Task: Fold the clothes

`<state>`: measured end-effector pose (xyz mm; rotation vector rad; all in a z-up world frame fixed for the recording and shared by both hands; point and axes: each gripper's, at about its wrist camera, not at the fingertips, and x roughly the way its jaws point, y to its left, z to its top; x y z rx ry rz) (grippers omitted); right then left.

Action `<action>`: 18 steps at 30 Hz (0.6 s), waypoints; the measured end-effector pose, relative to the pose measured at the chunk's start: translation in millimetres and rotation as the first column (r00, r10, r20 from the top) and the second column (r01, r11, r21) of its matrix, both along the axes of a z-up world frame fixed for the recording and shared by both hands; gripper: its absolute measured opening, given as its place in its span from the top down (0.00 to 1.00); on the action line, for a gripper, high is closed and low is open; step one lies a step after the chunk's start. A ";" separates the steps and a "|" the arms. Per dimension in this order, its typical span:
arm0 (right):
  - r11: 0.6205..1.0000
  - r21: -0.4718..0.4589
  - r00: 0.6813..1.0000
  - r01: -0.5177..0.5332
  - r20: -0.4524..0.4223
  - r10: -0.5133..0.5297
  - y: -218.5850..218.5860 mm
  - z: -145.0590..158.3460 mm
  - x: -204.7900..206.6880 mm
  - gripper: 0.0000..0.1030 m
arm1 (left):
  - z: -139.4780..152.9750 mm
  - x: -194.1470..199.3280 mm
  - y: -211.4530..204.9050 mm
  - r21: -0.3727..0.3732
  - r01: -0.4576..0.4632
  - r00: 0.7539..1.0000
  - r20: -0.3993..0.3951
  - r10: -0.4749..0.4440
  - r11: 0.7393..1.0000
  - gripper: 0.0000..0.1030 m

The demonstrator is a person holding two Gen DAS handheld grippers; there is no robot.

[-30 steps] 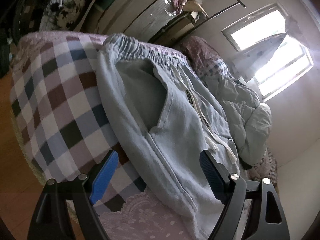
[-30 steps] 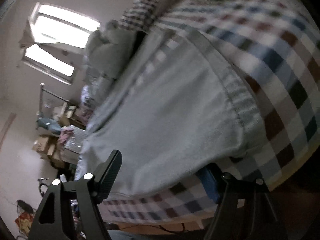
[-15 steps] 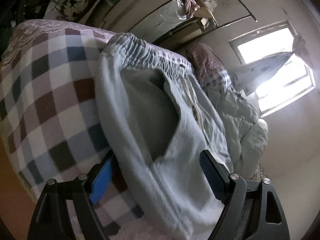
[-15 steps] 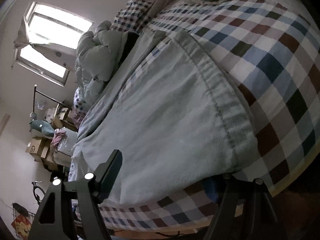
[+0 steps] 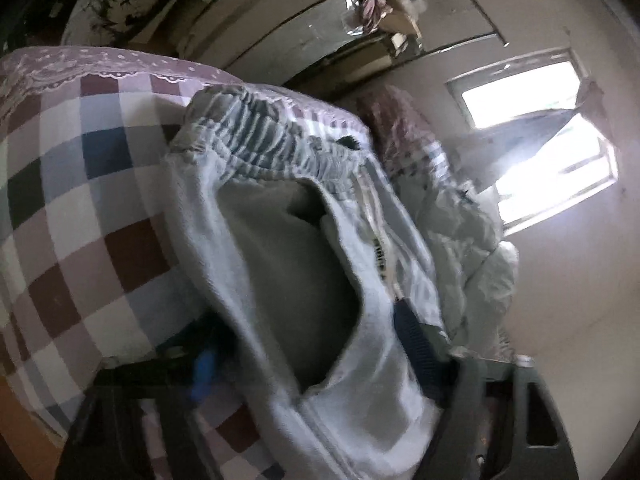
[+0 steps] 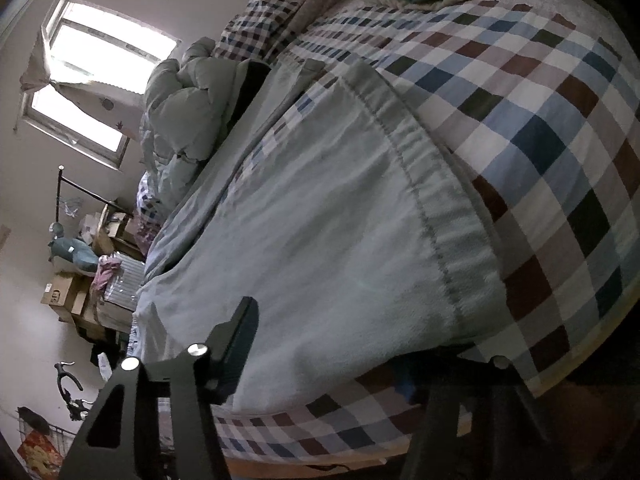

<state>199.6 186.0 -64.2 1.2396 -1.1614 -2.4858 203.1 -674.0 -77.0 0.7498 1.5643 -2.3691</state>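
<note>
Pale blue sweatpants lie on a checked blanket, with the gathered waistband and an open pocket toward the left wrist camera. My left gripper is open, its jaws astride the pants' side edge near the pocket. In the right wrist view a pant leg with a stitched hem spreads over the blanket. My right gripper is open, with the leg's edge between its jaws; the right finger is partly hidden under the cloth.
A grey puffy duvet and checked pillows lie at the bed's far side under a bright window. Boxes and clutter stand beside the bed. A wooden wardrobe is behind the bed.
Both grippers have moved forward onto the pants, so the cloth now lies between their jaws. The left finger pad has slid under the fabric edge. Both stay open.
</note>
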 end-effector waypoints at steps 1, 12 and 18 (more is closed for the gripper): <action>1.000 0.004 1.000 -0.001 0.001 0.001 0.4 -0.1 0.0 0.43 | -0.5 -0.6 -1.5 -0.008 -0.011 0.999 0.034 0.012 1.000 0.80; 0.997 0.070 0.999 -0.022 -0.028 0.024 4.4 21.5 -1.0 0.93 | 17.7 28.0 3.9 -0.015 -0.113 0.993 -0.037 0.112 0.994 0.97; 0.992 0.119 0.995 -0.047 -0.084 0.057 1.6 52.2 2.4 0.95 | 48.1 47.0 11.6 -0.042 -0.128 0.988 -0.089 0.124 0.991 0.98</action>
